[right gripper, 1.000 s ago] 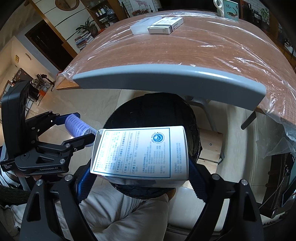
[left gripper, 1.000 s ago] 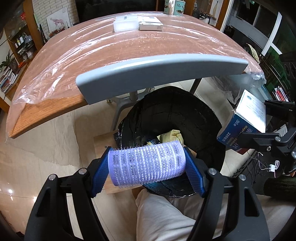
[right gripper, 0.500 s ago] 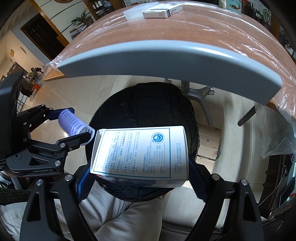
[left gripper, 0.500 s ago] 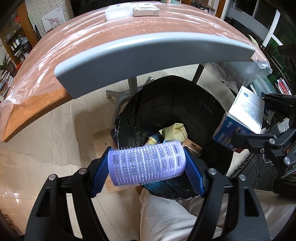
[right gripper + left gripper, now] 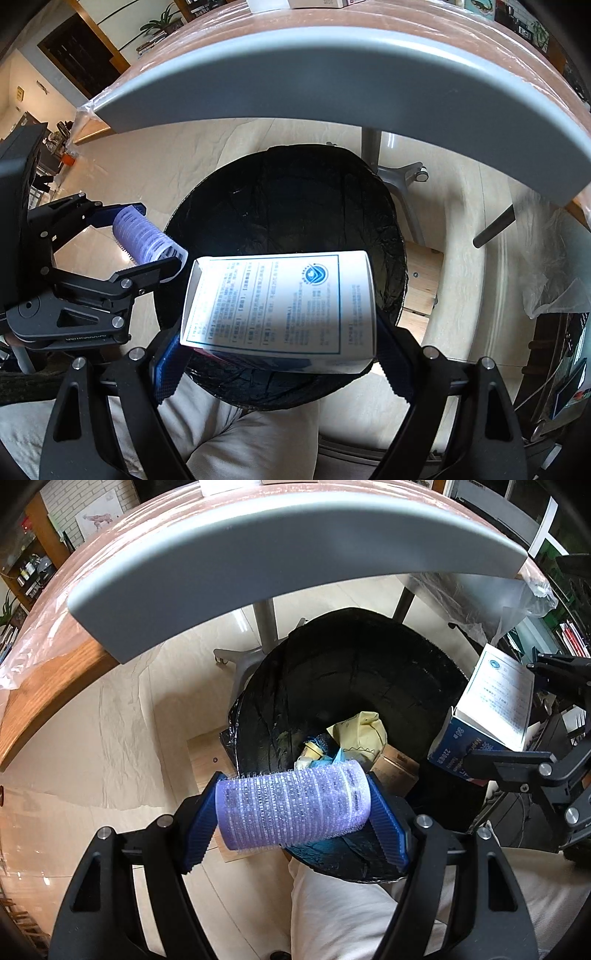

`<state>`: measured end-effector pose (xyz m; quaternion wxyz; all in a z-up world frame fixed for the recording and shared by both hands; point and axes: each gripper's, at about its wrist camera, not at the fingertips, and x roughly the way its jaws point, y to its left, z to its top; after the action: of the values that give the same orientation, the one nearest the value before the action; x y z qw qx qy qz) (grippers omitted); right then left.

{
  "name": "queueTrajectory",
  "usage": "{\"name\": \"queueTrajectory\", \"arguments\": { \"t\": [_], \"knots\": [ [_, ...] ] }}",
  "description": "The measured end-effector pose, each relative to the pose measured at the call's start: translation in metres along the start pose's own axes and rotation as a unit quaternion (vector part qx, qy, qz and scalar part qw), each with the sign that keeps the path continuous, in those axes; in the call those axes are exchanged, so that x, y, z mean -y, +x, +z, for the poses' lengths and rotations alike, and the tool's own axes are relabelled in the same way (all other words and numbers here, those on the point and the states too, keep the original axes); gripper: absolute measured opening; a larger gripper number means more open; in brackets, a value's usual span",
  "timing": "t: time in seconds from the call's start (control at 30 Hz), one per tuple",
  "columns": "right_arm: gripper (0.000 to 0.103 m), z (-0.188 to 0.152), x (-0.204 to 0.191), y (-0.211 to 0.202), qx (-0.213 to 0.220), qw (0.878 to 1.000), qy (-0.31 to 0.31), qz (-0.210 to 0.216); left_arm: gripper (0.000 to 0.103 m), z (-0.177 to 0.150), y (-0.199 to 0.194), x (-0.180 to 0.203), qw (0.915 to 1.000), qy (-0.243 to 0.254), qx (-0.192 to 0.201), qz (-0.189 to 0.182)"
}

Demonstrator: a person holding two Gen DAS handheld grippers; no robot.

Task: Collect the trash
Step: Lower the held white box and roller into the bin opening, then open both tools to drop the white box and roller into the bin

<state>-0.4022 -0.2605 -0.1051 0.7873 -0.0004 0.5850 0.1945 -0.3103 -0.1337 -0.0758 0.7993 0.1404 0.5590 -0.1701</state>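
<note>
My left gripper (image 5: 293, 808) is shut on a purple hair roller (image 5: 291, 806), held over the near left rim of a black-lined trash bin (image 5: 343, 672). The bin holds yellow paper, a brown piece and other scraps. My right gripper (image 5: 275, 328) is shut on a white and blue carton box (image 5: 280, 301), held over the bin's near rim (image 5: 288, 397). The box tilts, and a gap shows between its left end and the left finger. The box also shows in the left wrist view (image 5: 487, 716), and the roller in the right wrist view (image 5: 146, 238).
A grey chair back (image 5: 280, 550) arcs above the bin. Behind it is a wooden table under clear plastic (image 5: 44, 664) with small boxes at its far edge. Grey table legs (image 5: 402, 181) stand beside the bin. My trouser leg (image 5: 351, 915) is below.
Both grippers have moved forward and down over the bin, with the chair back nearer. The box has tilted in the right gripper, which seems to be loosening.
</note>
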Motion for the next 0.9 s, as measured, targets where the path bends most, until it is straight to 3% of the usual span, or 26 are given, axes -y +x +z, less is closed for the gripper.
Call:
{"name": "queueTrajectory", "arguments": {
  "t": [0.63, 0.7, 0.83, 0.9],
  "knots": [
    [0.086, 0.006, 0.0, 0.01, -0.009, 1.0, -0.007, -0.009, 0.074, 0.004, 0.011, 0.002, 0.9996, 0.026, -0.006, 0.008],
    [0.086, 0.007, 0.001, 0.008, -0.002, 1.0, -0.008, -0.012, 0.075, 0.004, 0.009, 0.001, 0.9996, 0.026, 0.002, -0.006],
    [0.093, 0.006, 0.001, 0.001, 0.003, 1.0, -0.002, -0.017, 0.092, 0.007, 0.006, -0.001, 0.9996, 0.014, 0.011, -0.022],
    [0.093, 0.005, 0.003, -0.003, 0.005, 1.0, 0.004, -0.012, 0.092, 0.008, 0.006, -0.002, 0.9998, 0.013, 0.009, -0.015]
  ]
}}
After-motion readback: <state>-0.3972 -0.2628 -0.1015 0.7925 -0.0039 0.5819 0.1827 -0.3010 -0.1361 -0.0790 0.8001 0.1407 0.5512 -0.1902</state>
